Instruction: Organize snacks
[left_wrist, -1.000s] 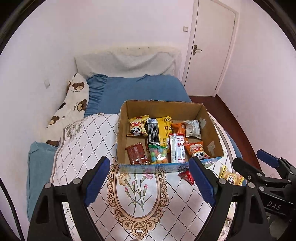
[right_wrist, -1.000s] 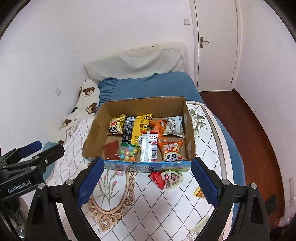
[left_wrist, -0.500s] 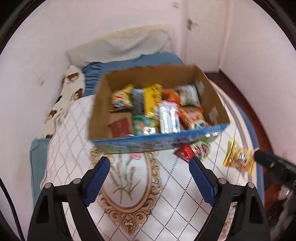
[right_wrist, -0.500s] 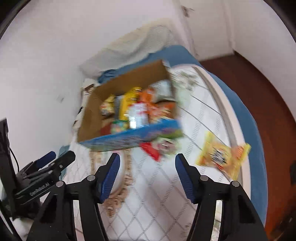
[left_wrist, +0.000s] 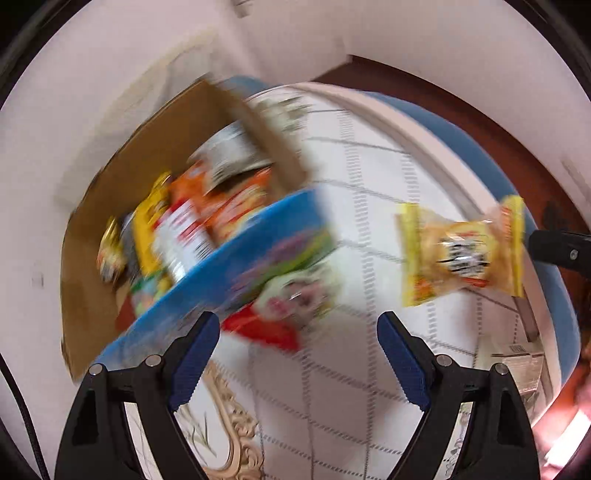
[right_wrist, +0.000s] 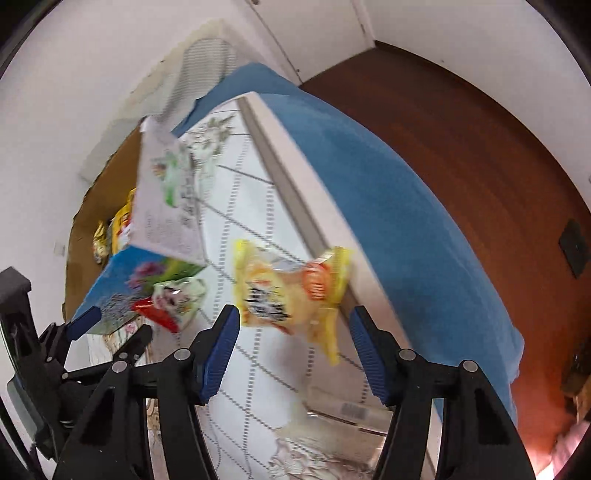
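One box (left_wrist: 192, 236) of blurred snacks sits on the quilt (left_wrist: 369, 258). Two packets lie outside it: a red-and-white packet (right_wrist: 168, 301) touching the box's blue front and a yellow packet (right_wrist: 291, 291) well to the right of the box. The right gripper (right_wrist: 293, 356) hovers spread wide just before the yellow packet, holding nothing; the left gripper (left_wrist: 297, 362), equally spread and empty, faces the red-and-white one.

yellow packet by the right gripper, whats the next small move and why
Probably ease the right gripper forward and down so its open fingers straddle the yellow packet, then close. The packet lies loose on the quilt outside the box, just ahead of the fingertips, and nothing is gripped yet. The left gripper is open too, nearer the red packet.
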